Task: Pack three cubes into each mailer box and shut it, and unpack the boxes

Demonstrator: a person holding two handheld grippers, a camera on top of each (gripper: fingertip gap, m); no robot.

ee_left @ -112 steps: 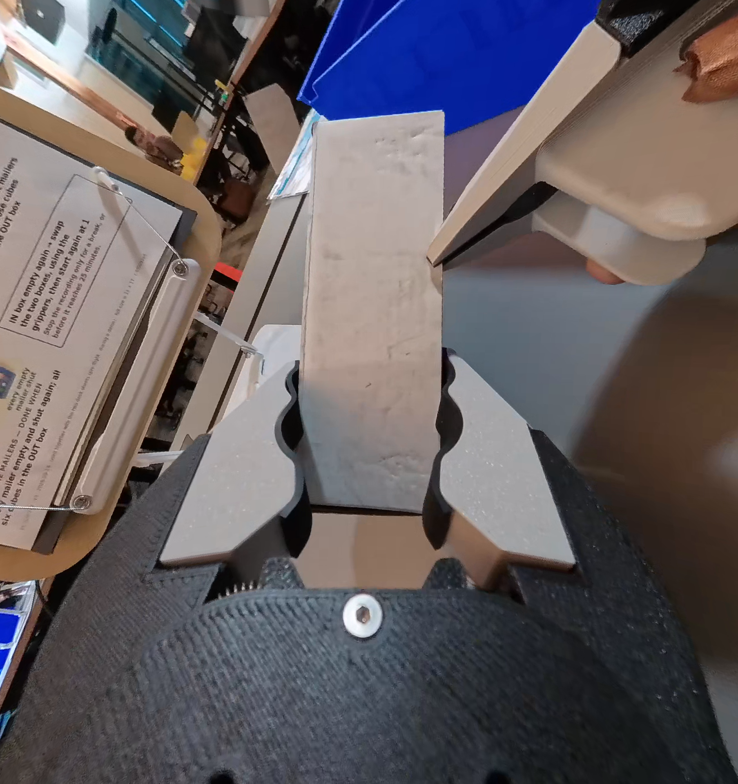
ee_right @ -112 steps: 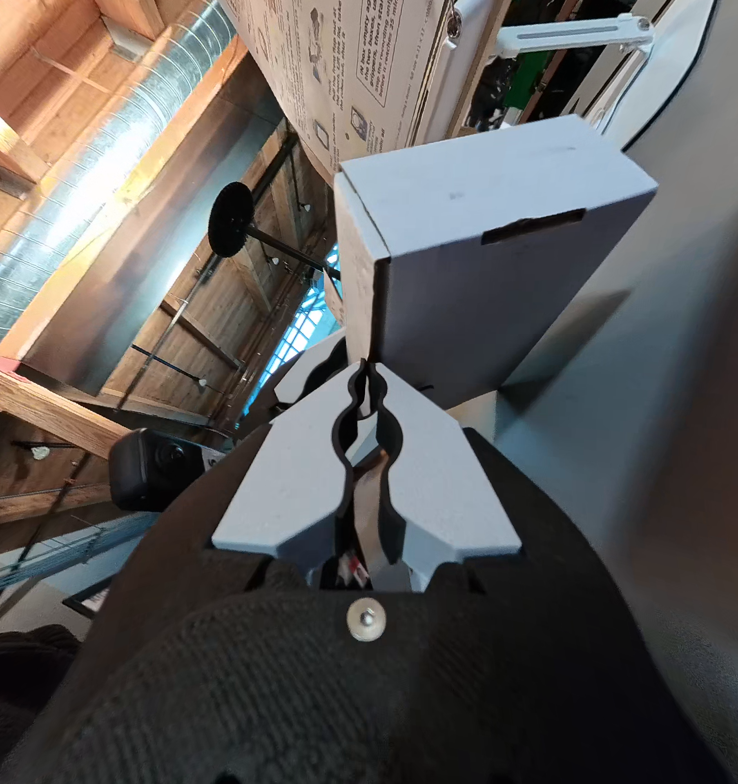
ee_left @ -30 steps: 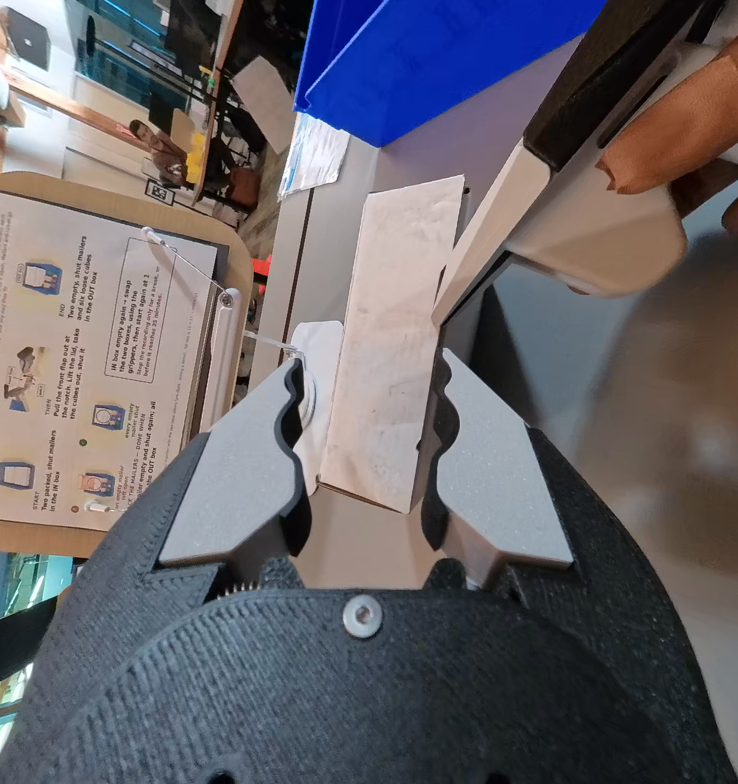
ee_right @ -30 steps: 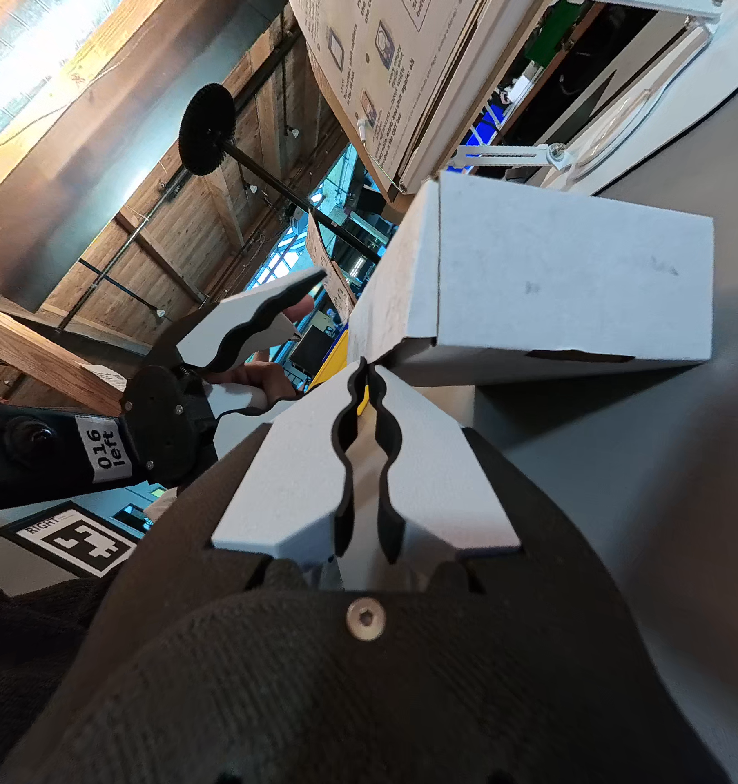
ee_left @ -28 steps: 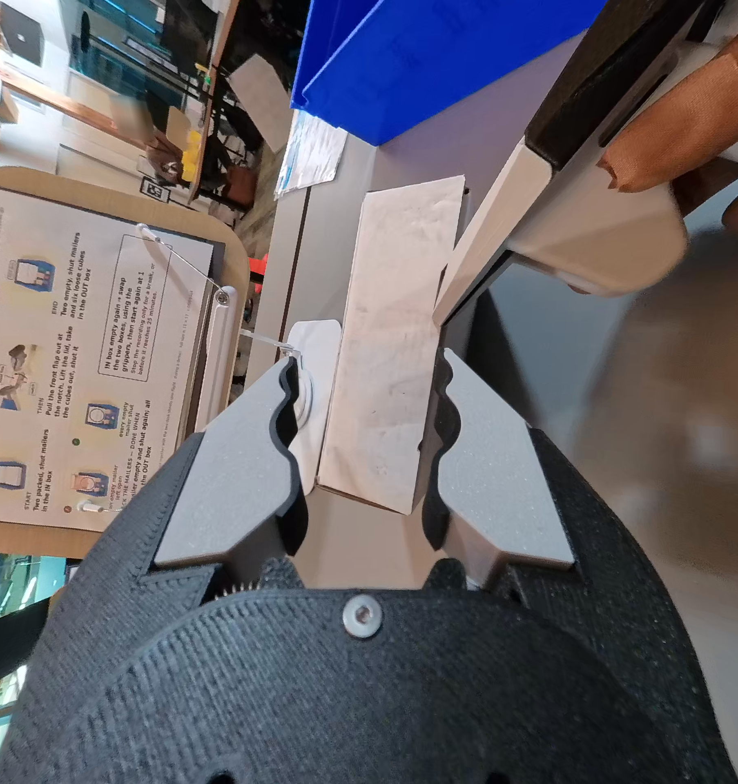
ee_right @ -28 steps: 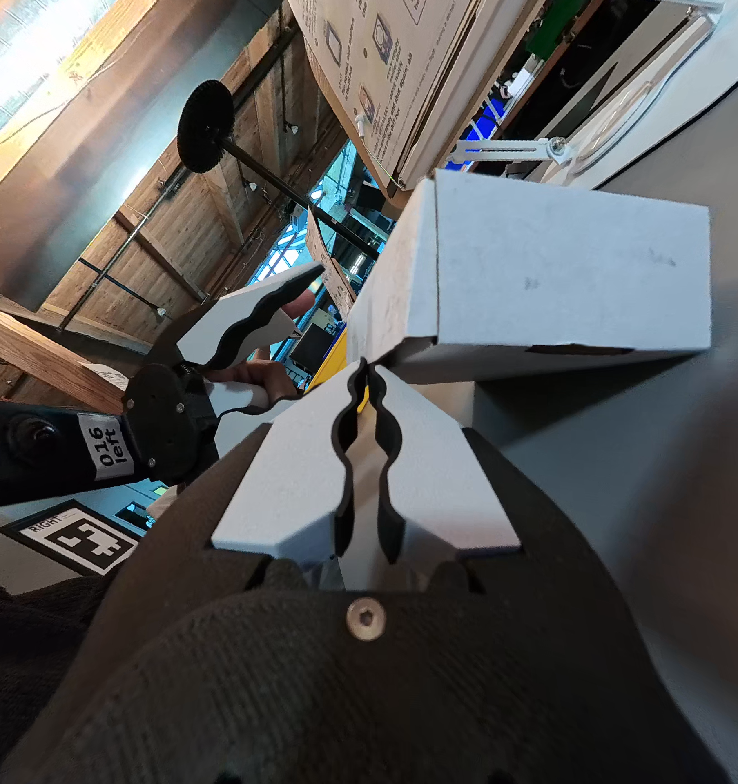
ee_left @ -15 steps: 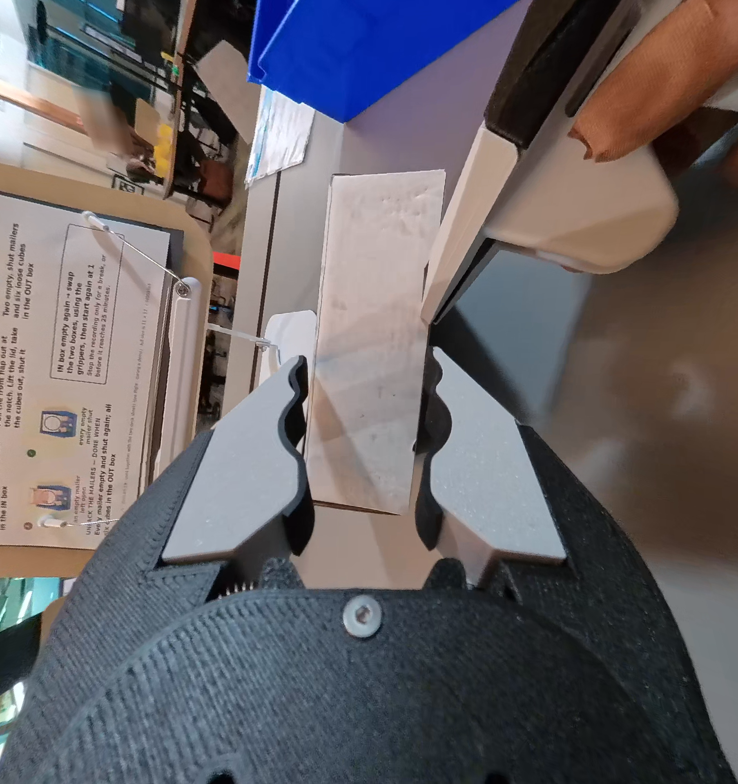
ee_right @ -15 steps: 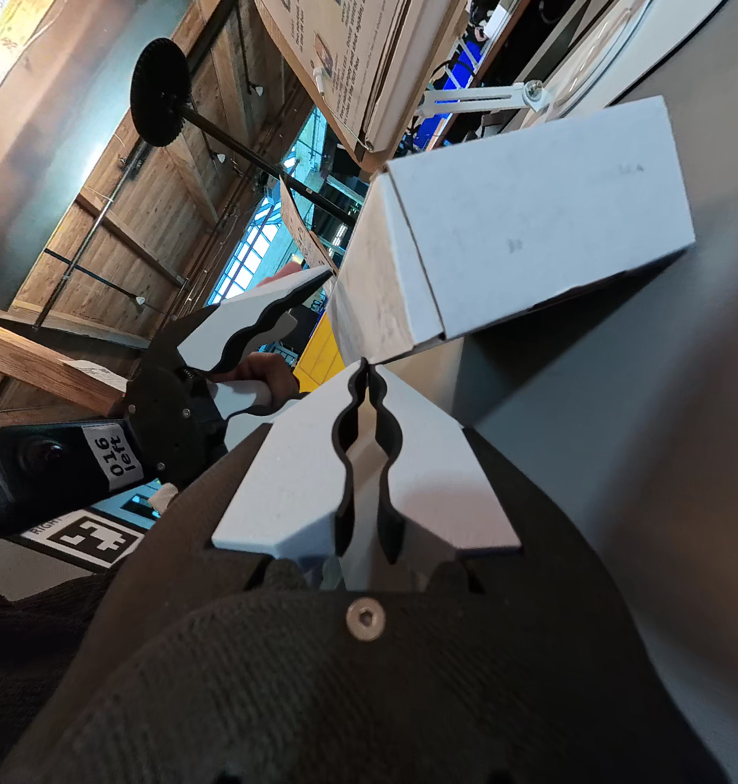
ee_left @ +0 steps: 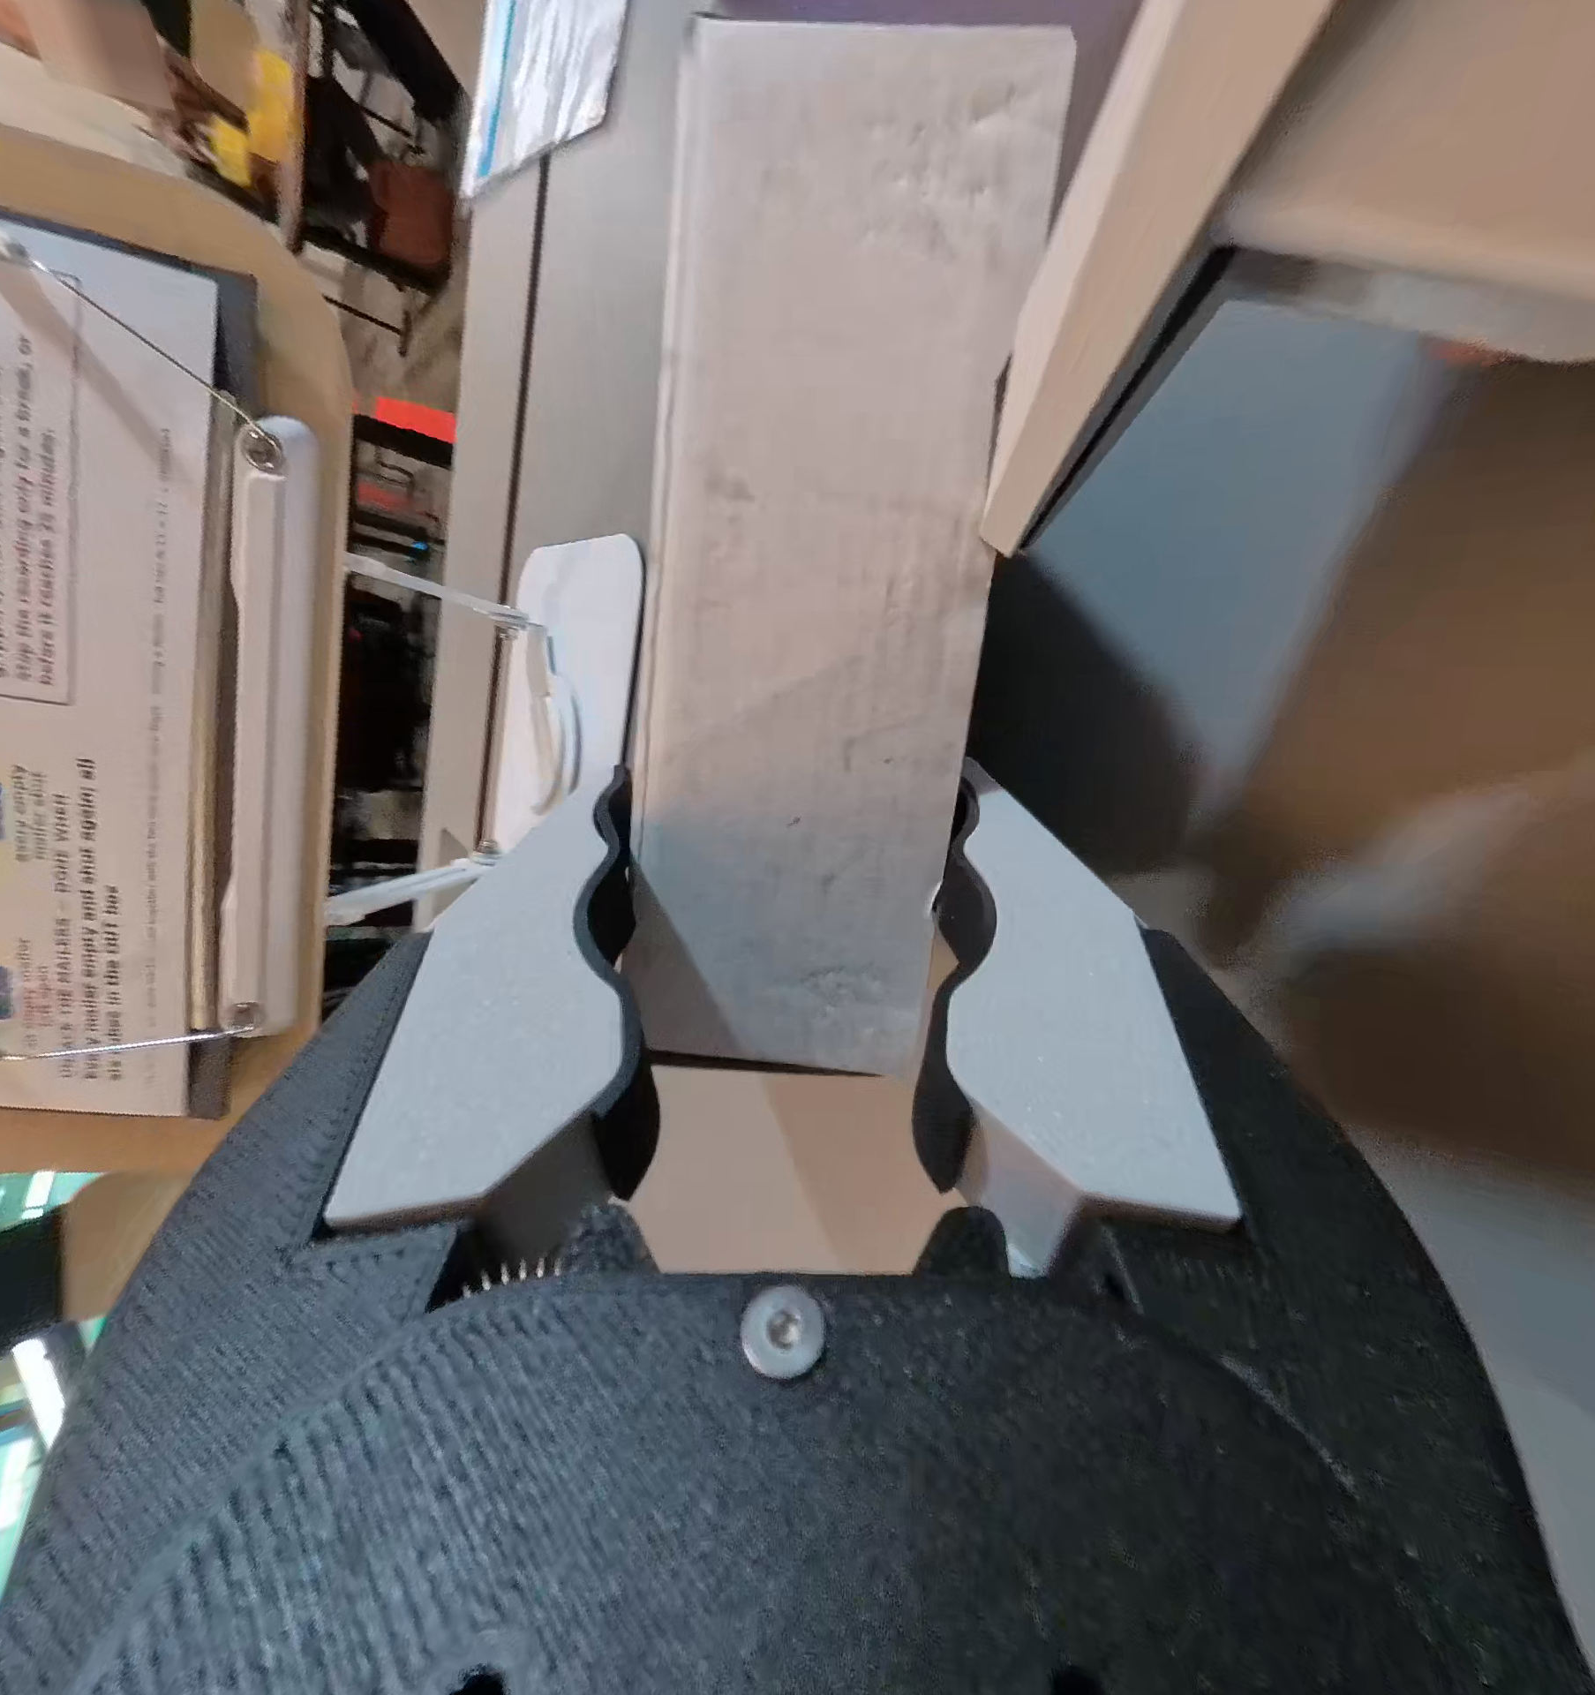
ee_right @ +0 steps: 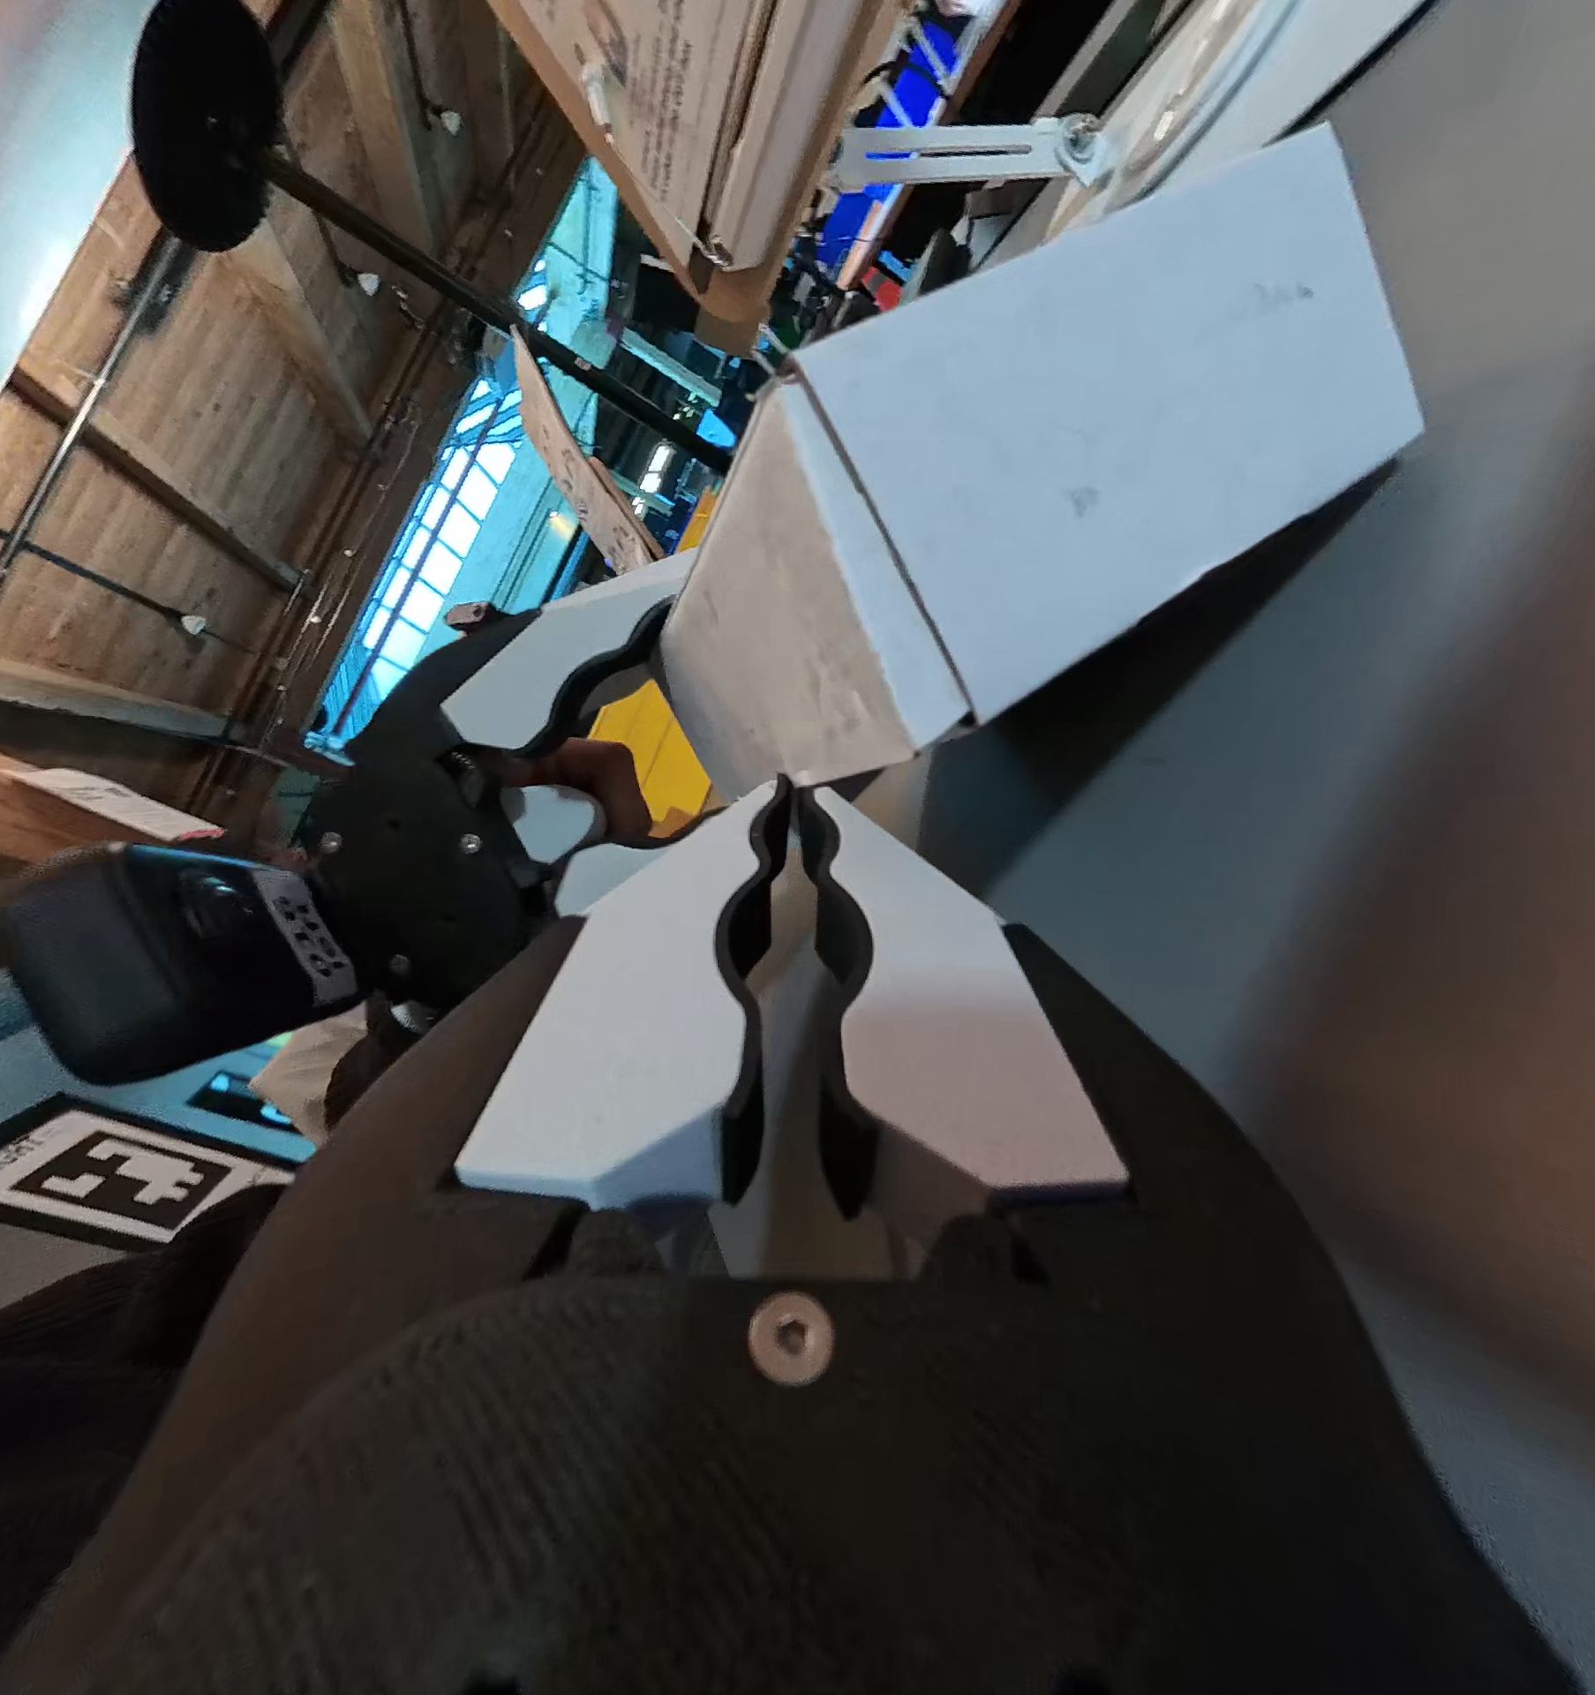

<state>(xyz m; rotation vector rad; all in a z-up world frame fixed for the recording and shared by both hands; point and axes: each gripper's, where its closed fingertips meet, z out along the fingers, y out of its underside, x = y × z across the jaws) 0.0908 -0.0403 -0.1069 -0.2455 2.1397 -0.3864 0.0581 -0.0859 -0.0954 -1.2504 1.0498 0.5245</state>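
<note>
Since half a second ago my left gripper (ee_left: 789, 917) has slid further onto the white mailer box (ee_left: 830, 569), whose narrow end now sits deep between the two fingers and fills more of the frame's centre. Both wavy pads touch the box's sides, so I am clamping it by that narrow end. My right gripper (ee_right: 792, 807) is clenched on nothing, its tips meeting just under the box's lower corner; whether they touch the cardboard I cannot tell.

From the right wrist view the mailer box (ee_right: 1050, 495) shows its broad white face and a shaded end panel, lid shut, tilted in the upper right of the frame over the grey table (ee_right: 1325, 917). That view also catches my left gripper (ee_right: 647, 660) at centre left, one finger against the box's end, and the hand (ee_right: 605, 780) gripping its handle, neither of which the left view shows.

Only the left wrist view shows the right gripper's pale body (ee_left: 1325, 183) at upper right, blurred, and the instruction sheet (ee_left: 60, 642) on its wooden board at the left edge. A white stand base (ee_left: 582, 660) lies just left of the box.
</note>
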